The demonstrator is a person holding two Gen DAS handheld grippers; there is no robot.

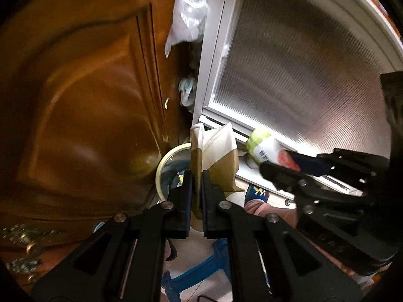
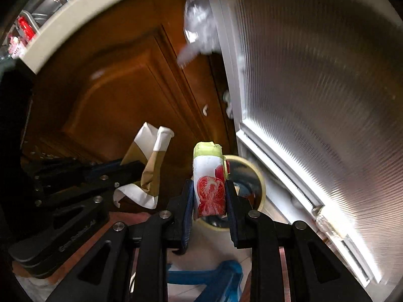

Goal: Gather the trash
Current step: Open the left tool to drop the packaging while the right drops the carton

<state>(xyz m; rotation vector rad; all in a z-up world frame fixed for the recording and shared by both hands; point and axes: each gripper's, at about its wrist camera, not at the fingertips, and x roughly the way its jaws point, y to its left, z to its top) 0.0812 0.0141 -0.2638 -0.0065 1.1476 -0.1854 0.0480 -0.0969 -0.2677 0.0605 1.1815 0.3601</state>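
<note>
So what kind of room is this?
Probably a kitchen corner at home. There's a wooden cabinet door below a pale countertop edge, a frosted glass door beside it, and a round trash bin on the floor.

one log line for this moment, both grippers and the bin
left gripper: shut on paper bag | right gripper: shut on tomato packet | trash bin: below, nothing dropped yet

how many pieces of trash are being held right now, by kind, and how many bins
paper wrapper, in the left gripper: 1
tomato packet, in the right gripper: 1
bin, below the packet: 1
total: 3, of which 2 are held trash
</note>
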